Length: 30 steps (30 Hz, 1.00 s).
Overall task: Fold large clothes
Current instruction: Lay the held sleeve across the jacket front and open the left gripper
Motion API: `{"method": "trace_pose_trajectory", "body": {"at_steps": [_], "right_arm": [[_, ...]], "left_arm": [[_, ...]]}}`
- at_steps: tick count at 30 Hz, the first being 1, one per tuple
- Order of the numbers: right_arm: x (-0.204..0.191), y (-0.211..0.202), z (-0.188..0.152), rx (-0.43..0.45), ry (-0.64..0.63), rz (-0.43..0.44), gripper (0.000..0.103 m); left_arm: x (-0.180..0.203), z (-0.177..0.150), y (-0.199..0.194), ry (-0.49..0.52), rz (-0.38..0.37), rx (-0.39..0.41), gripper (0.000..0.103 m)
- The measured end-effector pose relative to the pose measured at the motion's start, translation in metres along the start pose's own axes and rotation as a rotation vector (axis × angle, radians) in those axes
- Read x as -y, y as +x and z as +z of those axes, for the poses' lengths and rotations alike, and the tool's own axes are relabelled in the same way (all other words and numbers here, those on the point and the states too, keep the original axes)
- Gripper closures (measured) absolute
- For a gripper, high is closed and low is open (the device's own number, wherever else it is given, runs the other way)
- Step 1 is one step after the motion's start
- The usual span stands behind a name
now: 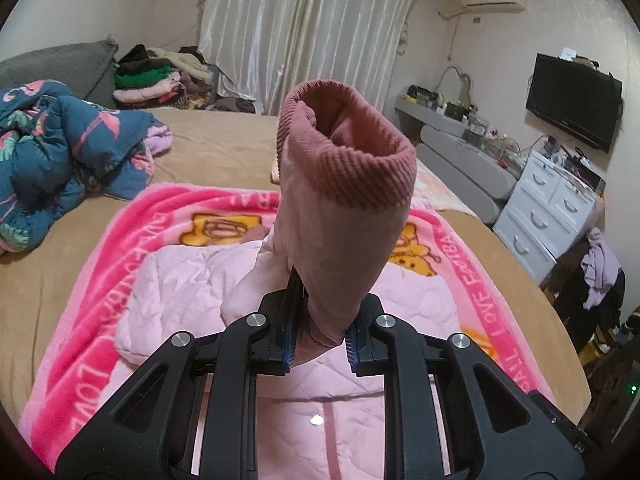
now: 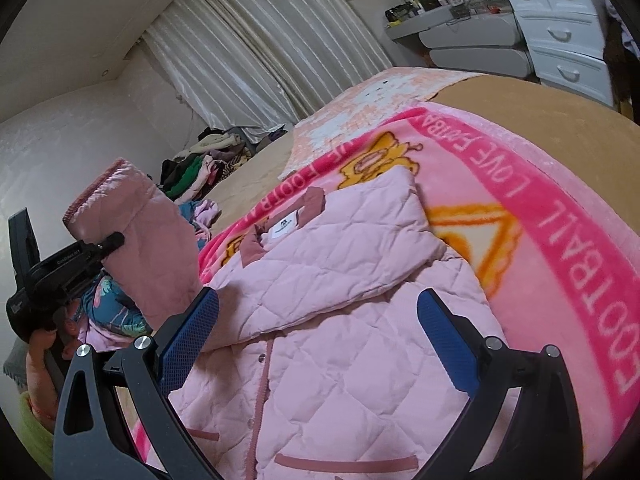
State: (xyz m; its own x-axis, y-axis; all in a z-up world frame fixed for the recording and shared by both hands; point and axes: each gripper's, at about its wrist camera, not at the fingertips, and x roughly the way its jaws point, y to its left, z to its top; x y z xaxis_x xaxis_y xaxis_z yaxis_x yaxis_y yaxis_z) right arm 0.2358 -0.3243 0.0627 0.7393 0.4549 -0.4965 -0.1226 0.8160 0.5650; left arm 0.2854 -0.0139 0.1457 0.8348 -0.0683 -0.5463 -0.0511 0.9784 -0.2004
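While my left tool is clamped on the sleeve of the pink quilted jacket, the sleeve stands lifted above the bed, its darker ribbed cuff topmost and gaping toward the camera. In the right wrist view that same left tool shows at nine o'clock, gripped in my hand, with the sleeve rising from it toward eleven o'clock. My right tool hangs just over the jacket's body with its blue-padded fingers spread wide apart and nothing between them. The jacket lies front up on a bright pink fleece blanket printed with yellow cartoon figures and white lettering, and its collar with a small white label points toward twelve o'clock. The blanket is spread on the bed's tan sheet. At nine o'clock in the left wrist view a dark blue flamingo-print quilt is bunched up, and beyond it at eleven o'clock a heap of mixed clothes sits against the pale curtain. At three o'clock a white chest of drawers stands beside the bed, beneath a wall-mounted television.
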Motion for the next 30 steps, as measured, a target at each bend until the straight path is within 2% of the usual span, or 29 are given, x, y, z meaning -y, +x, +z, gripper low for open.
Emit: {"method": "trace_pose_trajectory", "body": {"at_steps": [11,16,20,25,26,27,28,29,30], "right_arm": [[0.021,0.008,-0.005,-0.015,0.036,-0.029,0.004],[0.029,0.013,-0.007,-0.027,0.053,-0.043,0.004],[0.037,0.018,-0.009,-0.043,0.081,-0.057,0.004],[0.048,0.018,-0.01,-0.045,0.118,-0.081,0.004],[0.049,0.018,-0.01,-0.045,0.124,-0.086,0.004],[0.05,0.019,-0.01,-0.045,0.13,-0.09,0.004],[0.051,0.019,-0.01,-0.046,0.135,-0.092,0.004],[0.051,0.02,-0.011,-0.048,0.139,-0.093,0.004],[0.051,0.021,-0.011,-0.051,0.14,-0.093,0.004]], "left_arm": [[0.03,-0.031,0.043,0.058,-0.035,-0.096,0.091],[0.043,-0.056,0.067,0.079,-0.052,-0.151,0.087],[0.058,-0.08,0.086,0.129,-0.073,-0.214,0.073],[0.076,-0.106,0.1,0.224,-0.062,-0.287,0.055],[0.076,-0.112,0.101,0.241,-0.066,-0.31,0.046],[0.077,-0.115,0.1,0.245,-0.074,-0.323,0.028],[0.077,-0.119,0.098,0.252,-0.094,-0.338,0.018],[0.077,-0.123,0.096,0.26,-0.106,-0.342,0.011],[0.078,-0.126,0.094,0.272,-0.11,-0.346,0.011]]}}
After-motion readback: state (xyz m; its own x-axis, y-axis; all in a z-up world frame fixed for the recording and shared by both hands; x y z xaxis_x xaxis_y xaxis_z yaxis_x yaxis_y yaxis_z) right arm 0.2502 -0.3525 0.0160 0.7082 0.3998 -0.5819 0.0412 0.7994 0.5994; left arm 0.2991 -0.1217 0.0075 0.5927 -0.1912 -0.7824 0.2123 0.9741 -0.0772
